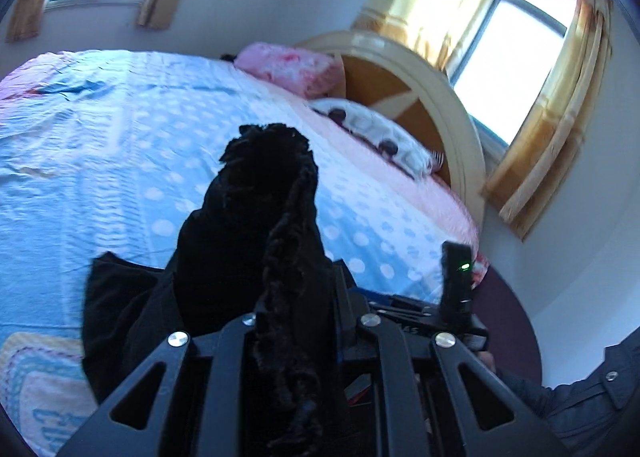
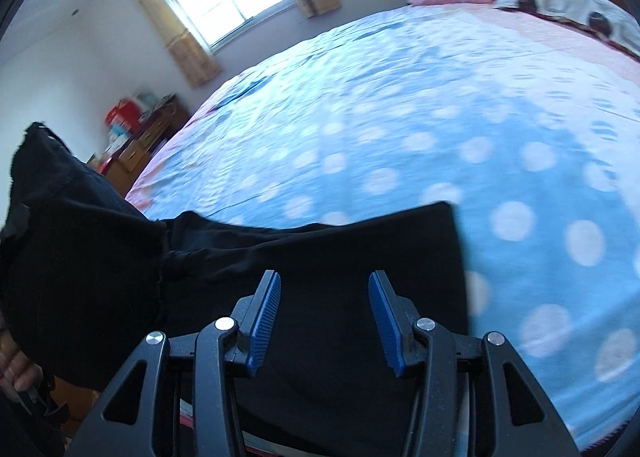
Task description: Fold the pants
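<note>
The black soft-fabric pants [image 2: 320, 269] lie partly spread on the blue polka-dot bedsheet [image 2: 400, 117] at the bed's near edge, with 1 end bunched up and lifted. The left tongs [image 1: 288, 297] are clamped on that bunch, fingers totally buried in cloth. The right tongs [image 2: 324, 309] hover wide apart over the flat part, gripping nothing. Looks light, floppy and a bit fuzzy, so I'd grab hems or the waistband, not mid-panel. Can't tell waistband from leg ends; everything's black and blurry.

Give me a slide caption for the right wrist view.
Right gripper, fingers open, above black pants lying on a blue polka-dot bedspread.
</note>
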Tool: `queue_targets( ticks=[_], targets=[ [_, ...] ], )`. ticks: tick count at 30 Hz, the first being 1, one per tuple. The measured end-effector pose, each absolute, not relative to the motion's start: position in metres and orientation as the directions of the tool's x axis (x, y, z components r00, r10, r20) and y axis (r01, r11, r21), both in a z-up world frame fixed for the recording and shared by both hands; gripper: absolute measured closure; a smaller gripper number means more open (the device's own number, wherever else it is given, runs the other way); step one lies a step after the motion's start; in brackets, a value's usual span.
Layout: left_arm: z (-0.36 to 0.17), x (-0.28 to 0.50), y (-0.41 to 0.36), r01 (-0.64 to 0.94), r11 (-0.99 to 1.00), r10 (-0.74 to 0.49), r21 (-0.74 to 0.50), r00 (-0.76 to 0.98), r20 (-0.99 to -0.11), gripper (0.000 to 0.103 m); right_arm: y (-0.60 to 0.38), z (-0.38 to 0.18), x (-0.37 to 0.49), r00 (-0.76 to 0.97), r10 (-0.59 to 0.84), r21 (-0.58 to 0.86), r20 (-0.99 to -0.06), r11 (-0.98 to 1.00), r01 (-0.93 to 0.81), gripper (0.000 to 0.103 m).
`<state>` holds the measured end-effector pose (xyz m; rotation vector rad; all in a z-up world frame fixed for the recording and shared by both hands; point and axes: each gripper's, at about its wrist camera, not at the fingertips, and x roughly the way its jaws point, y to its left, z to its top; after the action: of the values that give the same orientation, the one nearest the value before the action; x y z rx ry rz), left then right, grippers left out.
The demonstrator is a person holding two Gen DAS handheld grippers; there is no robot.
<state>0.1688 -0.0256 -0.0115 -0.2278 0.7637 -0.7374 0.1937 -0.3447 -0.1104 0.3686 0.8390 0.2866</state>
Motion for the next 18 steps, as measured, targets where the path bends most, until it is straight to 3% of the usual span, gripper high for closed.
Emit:
queue_targets(
  ticks=[18],
  targets=[
    [-0.063, 0.200, -0.126, 0.528, 0.725, -0.660, -0.442, 0.348, -0.666, 0.088, -0.397, -0.133, 0.190, 0.652, 0.368, 0.500, -0.663, 0.866, 0.019, 0.054]
  ],
)
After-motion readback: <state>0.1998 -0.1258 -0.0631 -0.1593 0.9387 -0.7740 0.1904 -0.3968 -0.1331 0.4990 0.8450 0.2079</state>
